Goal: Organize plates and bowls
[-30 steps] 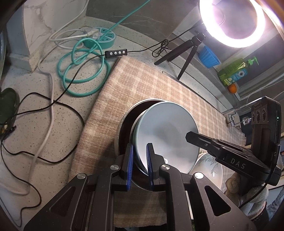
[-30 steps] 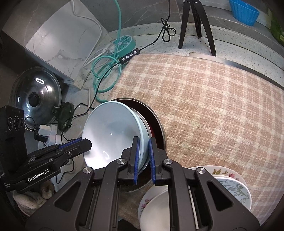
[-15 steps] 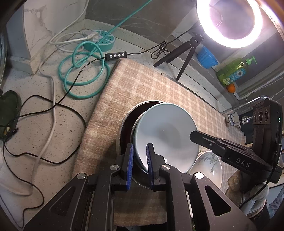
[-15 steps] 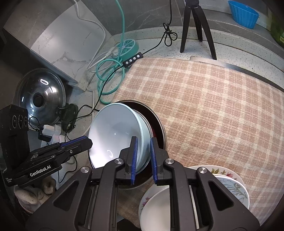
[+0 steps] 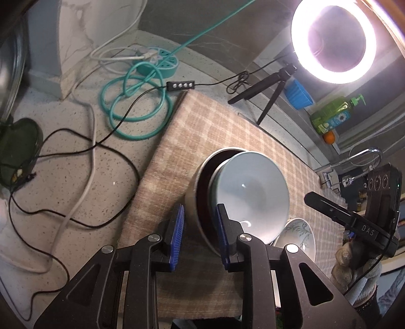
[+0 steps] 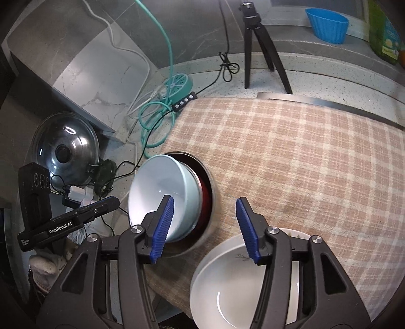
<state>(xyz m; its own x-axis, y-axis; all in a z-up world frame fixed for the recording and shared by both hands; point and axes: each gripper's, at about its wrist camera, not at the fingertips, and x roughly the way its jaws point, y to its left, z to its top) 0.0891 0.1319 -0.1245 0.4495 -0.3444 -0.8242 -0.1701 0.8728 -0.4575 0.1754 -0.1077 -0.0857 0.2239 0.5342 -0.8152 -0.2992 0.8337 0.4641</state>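
Observation:
A pale blue bowl rests nested in a dark red bowl inside a steel bowl on the checked cloth. My left gripper is open, its jaws astride the near rim of the stack. My right gripper is open wide, its jaws either side of the stack's rim. White plates with a floral pattern lie stacked beside the bowls, under my right gripper.
A ring light on a tripod stands at the back, with a blue cup and green soap bottle. Teal and black cables lie on the speckled counter at left. A glass pot lid leans there.
Both grippers have opened and let go of the bowls' rims. The stack now rests on the cloth, and both grippers have drawn back slightly.

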